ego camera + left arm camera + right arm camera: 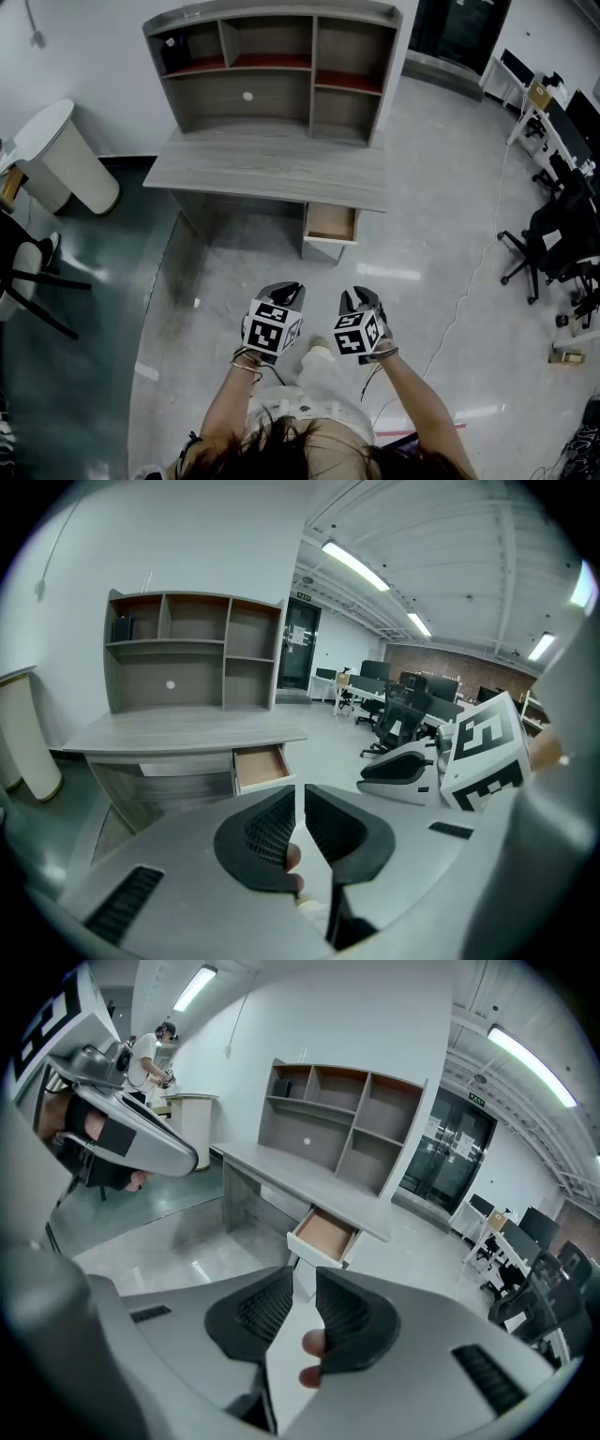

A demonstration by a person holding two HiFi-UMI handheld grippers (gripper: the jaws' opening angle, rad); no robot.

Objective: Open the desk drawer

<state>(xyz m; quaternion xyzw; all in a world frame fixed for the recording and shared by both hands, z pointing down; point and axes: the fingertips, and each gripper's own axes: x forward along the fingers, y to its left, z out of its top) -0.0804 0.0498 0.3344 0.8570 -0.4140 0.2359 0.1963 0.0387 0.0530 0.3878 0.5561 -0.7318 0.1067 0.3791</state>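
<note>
A: Drawer (331, 225)?
B: Pulled out under the desk's (262, 169) right end, well ahead of both grippers. Left gripper (286, 289): jaws a thin slit apart. Right gripper (361, 296): jaws wider. Nothing between either pair.
A: Room?
B: Glossy grey floor (422, 272), shelves (272, 66) on the desk, chairs (553, 244) at right.
A: Views differ?
B: Only the right gripper view shows a person (150, 1054) far off. Only the left gripper view shows the ceiling lights (356, 564).

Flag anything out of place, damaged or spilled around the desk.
Nothing damaged or spilled. The drawer stands pulled out under the right end of the desk, its inside bare as far as shown. A thin white cable trails loose over the floor to the right.
</note>
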